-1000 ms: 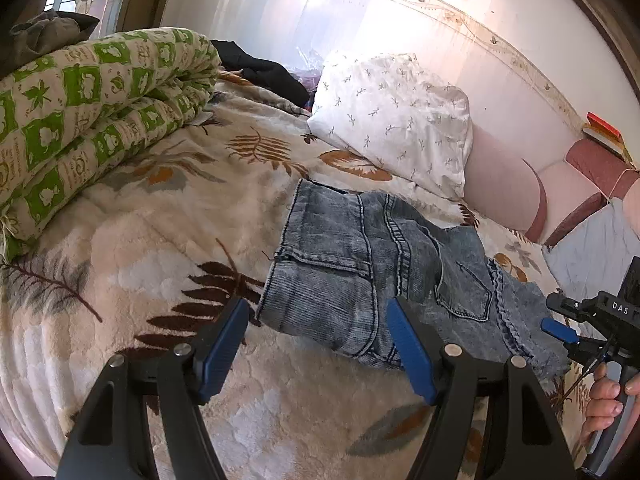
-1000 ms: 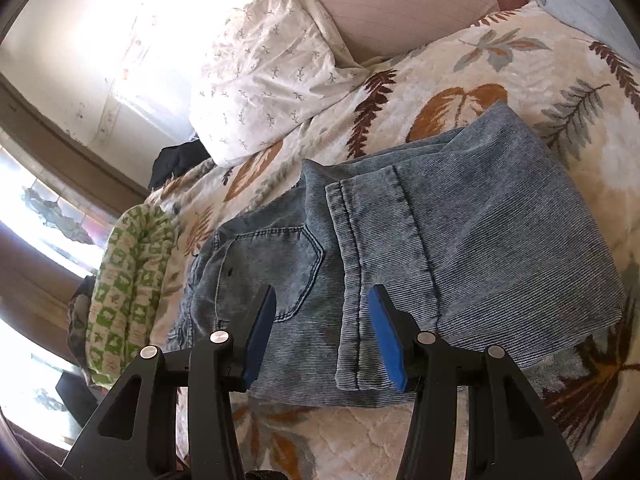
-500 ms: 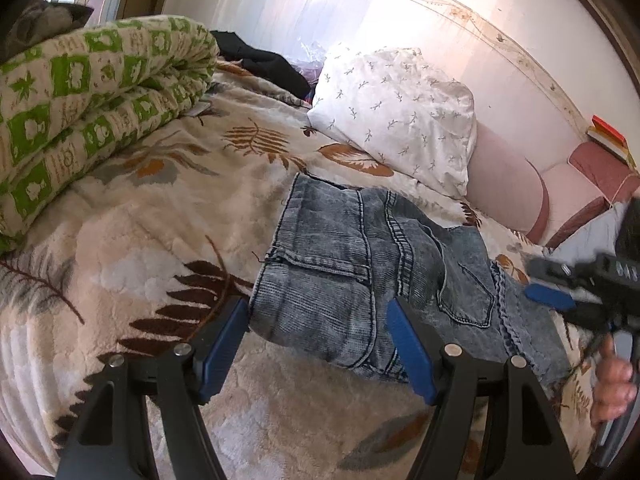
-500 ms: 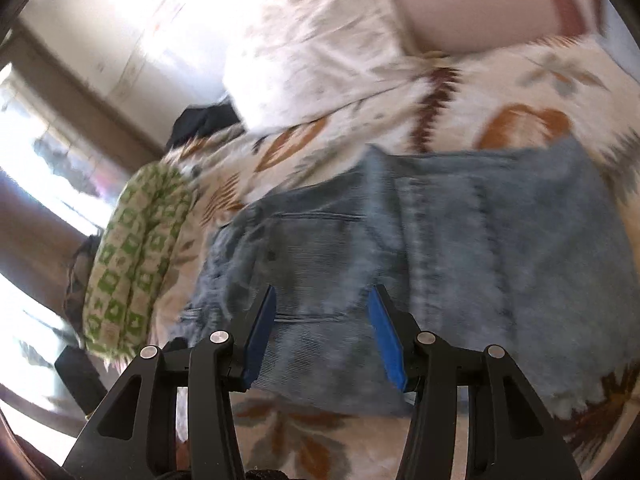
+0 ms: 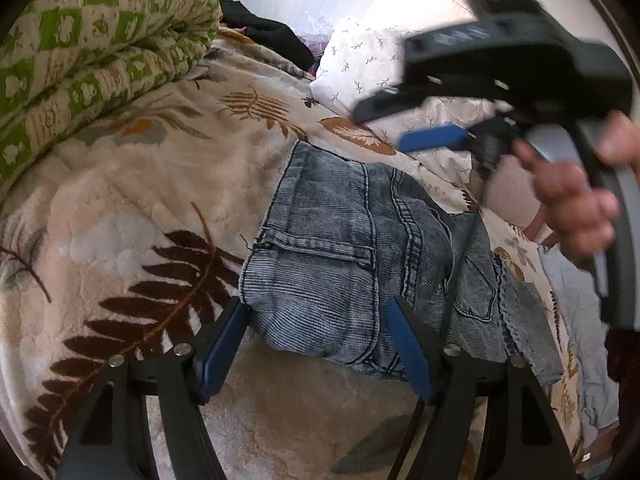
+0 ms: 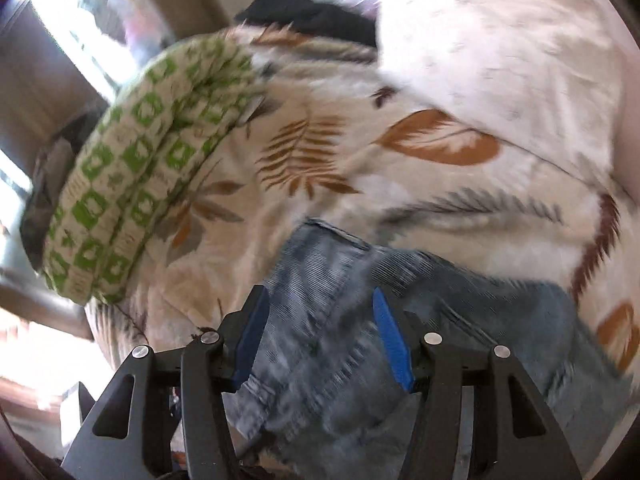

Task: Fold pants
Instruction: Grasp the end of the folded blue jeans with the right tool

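The folded pants (image 5: 344, 276), faded ribbed blue denim with stitched seams and a patch pocket, lie on a plush cream blanket (image 5: 132, 208) printed with brown fern leaves. The left gripper (image 5: 316, 336) stands apart, straddling the fold's near edge without pressing it. The right gripper (image 6: 320, 332), blurred, is opening above the denim, empty

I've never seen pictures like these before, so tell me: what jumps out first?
A folded pair of grey-blue jeans lies in the middle of a fluffy cream blanket printed with leaves. A thick quilt in green and white squares is rolled up at the far left of the bed. The left gripper hovers open at the near edge of the jeans, while the blurred right gripper, its jaws opening, hangs above them.
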A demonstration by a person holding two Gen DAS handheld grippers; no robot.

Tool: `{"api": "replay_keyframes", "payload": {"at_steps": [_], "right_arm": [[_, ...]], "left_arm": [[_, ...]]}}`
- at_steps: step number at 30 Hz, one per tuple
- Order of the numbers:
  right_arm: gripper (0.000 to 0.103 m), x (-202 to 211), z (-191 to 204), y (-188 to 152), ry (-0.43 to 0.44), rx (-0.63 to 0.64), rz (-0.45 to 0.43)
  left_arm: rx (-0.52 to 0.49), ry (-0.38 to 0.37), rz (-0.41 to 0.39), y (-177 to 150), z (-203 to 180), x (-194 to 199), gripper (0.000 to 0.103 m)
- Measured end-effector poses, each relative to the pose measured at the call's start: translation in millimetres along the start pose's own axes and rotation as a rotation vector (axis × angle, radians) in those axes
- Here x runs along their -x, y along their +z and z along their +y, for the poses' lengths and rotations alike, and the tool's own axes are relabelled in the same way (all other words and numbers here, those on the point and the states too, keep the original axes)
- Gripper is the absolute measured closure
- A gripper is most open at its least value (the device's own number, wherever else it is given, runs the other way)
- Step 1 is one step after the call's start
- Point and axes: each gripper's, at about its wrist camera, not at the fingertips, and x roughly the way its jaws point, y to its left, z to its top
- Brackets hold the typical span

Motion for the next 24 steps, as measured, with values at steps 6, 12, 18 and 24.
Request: {"api": "replay_keyframes", "payload": {"at_steps": [6,12,18,24], "right_arm": [[0.049,-35.3,18.9,28.4,-0.024,0.071,0.080],[0.049,-63.1,20.4,44.4,-0.045,0.095,0.133],[0.039,-89.3,26.6,50.9,-0.087,0.126,0.178],[0.039,-115.2,20.7,48.3,-0.163,0.129,0.239]], "left_arm": [[0.024,-0.031,0.020,2.9,6.1,-8.0,0.040],[0.041,-0.065,0.029,5.5,7.8,-11.5,0.049],[0.045,-0.073,0.038,3.7,8.1,-14.2,0.051],[0.057,-0.086,0.044,5.3,12.2,-19.3,0.055]]}}
